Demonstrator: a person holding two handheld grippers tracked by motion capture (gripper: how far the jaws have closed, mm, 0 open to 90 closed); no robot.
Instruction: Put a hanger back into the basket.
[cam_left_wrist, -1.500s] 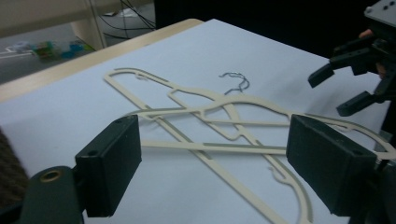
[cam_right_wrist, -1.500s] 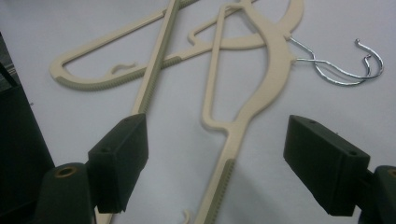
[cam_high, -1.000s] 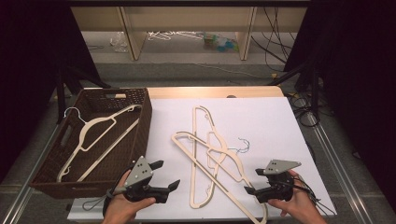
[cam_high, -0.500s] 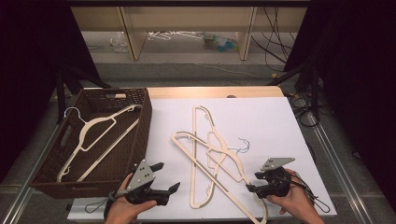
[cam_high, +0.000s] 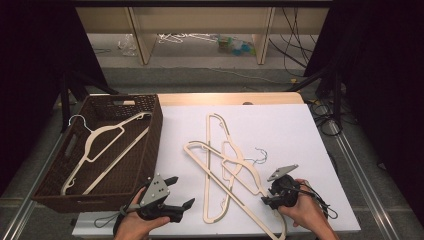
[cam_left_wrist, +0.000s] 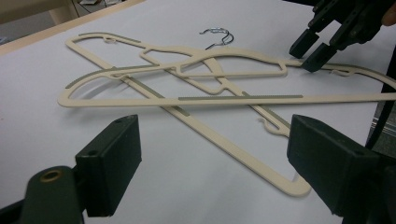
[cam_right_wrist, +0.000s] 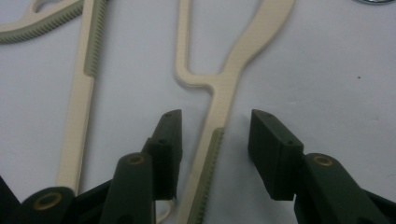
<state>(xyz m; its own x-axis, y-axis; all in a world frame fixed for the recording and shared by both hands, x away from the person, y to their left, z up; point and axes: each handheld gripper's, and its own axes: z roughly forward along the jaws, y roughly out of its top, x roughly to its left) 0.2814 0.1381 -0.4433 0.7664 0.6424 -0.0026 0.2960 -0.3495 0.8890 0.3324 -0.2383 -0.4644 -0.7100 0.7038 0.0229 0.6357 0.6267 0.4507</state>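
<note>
Jaws of the right gripper (cam_right_wrist: 215, 140) have just been closing, straddling a hanger (cam_right_wrist: 219, 116) arm without pinching yet. It tops the crossed pile on the surface (cam_high: 300, 130). Left gripper (cam_high: 176, 192) waits open, basket (cam_high: 152, 130) beside.

No readable txt, labels, brands or nos. anywhere.

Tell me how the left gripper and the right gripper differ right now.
The left gripper hovers over bare white sheet with wide-open jaws and nothing between them; the right gripper straddles a cream hanger arm, its jaws narrower and just been closing, pads not yet touching it. The left sits near the basket, the right at the hanger pile. Both are hand-held, black and two-jawed.
</note>
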